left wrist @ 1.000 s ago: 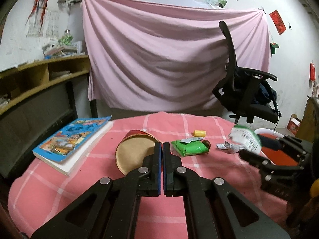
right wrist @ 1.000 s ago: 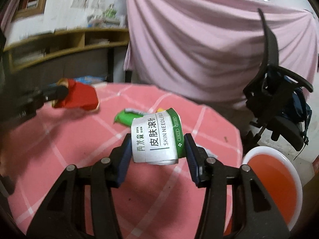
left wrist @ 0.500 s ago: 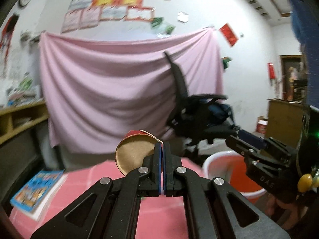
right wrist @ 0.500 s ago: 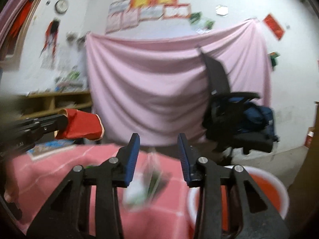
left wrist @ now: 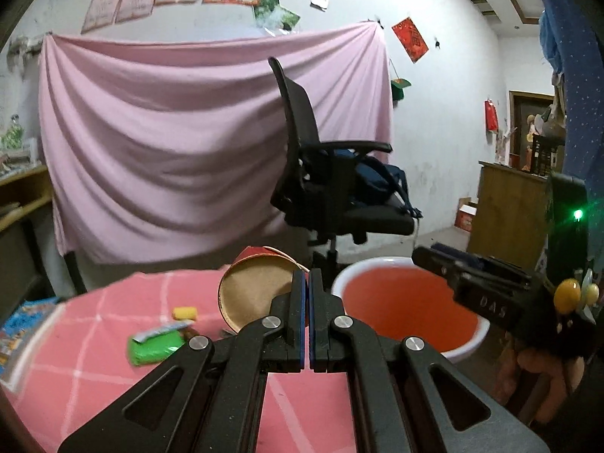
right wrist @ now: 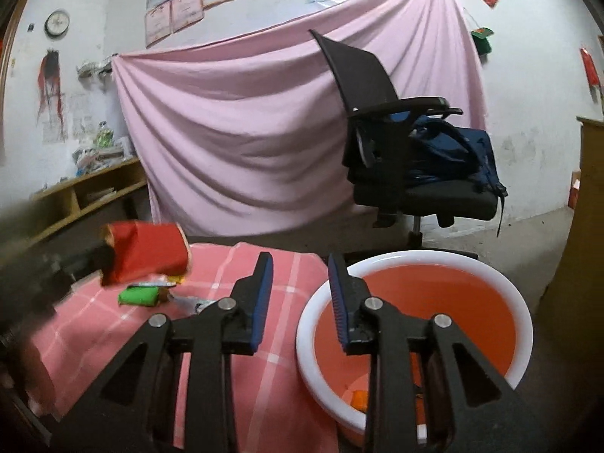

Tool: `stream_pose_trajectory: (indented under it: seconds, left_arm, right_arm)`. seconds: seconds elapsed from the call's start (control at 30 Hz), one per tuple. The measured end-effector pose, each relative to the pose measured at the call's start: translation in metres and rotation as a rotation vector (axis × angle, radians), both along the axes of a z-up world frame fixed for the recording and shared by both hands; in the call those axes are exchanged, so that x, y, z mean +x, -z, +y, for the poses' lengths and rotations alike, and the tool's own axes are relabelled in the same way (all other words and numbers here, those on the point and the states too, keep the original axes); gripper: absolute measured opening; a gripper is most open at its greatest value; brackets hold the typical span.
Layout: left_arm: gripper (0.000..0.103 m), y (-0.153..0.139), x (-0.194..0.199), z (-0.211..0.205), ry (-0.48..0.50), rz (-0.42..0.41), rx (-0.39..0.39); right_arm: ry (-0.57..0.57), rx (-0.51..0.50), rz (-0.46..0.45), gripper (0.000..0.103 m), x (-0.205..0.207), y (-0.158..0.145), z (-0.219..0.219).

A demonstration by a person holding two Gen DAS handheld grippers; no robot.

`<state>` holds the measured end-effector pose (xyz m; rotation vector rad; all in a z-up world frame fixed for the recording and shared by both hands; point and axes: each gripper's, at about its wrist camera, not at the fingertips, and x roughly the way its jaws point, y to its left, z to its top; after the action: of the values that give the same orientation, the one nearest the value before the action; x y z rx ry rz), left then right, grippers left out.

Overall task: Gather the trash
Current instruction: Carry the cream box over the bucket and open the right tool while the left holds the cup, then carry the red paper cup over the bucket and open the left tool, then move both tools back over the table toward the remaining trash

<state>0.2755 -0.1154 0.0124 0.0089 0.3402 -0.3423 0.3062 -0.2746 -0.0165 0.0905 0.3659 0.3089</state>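
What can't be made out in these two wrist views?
- Bottom of the bin: right wrist view, blocked by the right gripper.
- Book: left wrist view, blurred and cut off by the edge.
- Left gripper's grip on the red cup: right wrist view, blurred.

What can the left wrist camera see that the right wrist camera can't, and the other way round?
Only the left wrist view shows the yellow packet, the book at the table's left edge, and the red cup's round tan end.

Only the right wrist view shows the wall clock and something orange lying in the bottom of the basin.

Both show the cup pinched in the shut left gripper, the empty right gripper with its jaws apart, the green packet, the pink checked cloth, the chair and the pink sheet.
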Motion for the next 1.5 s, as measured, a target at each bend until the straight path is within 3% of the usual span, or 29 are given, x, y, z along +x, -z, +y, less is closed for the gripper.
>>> stream_pose_trajectory:
  seconds: [0.17,0.4,0.73,0.8,0.9,1.2,1.33,1.43,1.5]
  left_arm:
    - [0.0,-0.001,0.007,-0.024,0.082,0.014,0.012]
    - [0.0,0.01,0.033,-0.058,0.158,0.117,-0.016]
    - [0.0,0.019,0.057,-0.075,0.214,0.248,-0.047]
    - [0.002,0.021,0.059,-0.074,0.211,0.271,-0.049]
    - [0.014,0.021,0.059,-0.069,0.199,0.288,-0.073]
    - [0.017,0.007,0.039,-0.029,0.083,0.216,-0.103]
    - [0.034,-0.006,0.021,0.003,-0.015,0.137,-0.119]
    - [0.04,-0.018,0.005,0.028,-0.092,0.062,-0.116]
    - [0.052,-0.024,-0.005,0.043,-0.147,0.016,-0.108]
  right_arm:
    - [0.058,0.039,0.014,0.048,0.004,-0.001,-0.013]
    - [0.15,0.038,0.025,0.061,0.006,0.0,-0.034]
    - [0.251,0.097,0.096,0.069,0.015,0.007,-0.076]
    - [0.251,0.099,0.101,0.07,0.016,0.008,-0.077]
    - [0.25,0.092,0.101,0.072,0.016,0.006,-0.075]
    - [0.221,0.061,0.046,0.079,0.014,0.001,-0.059]
    - [0.193,0.056,-0.034,0.09,0.005,-0.01,-0.044]
    - [0.166,0.061,-0.108,0.1,-0.003,-0.02,-0.027]
    - [0.146,0.067,-0.158,0.103,-0.008,-0.025,-0.015]
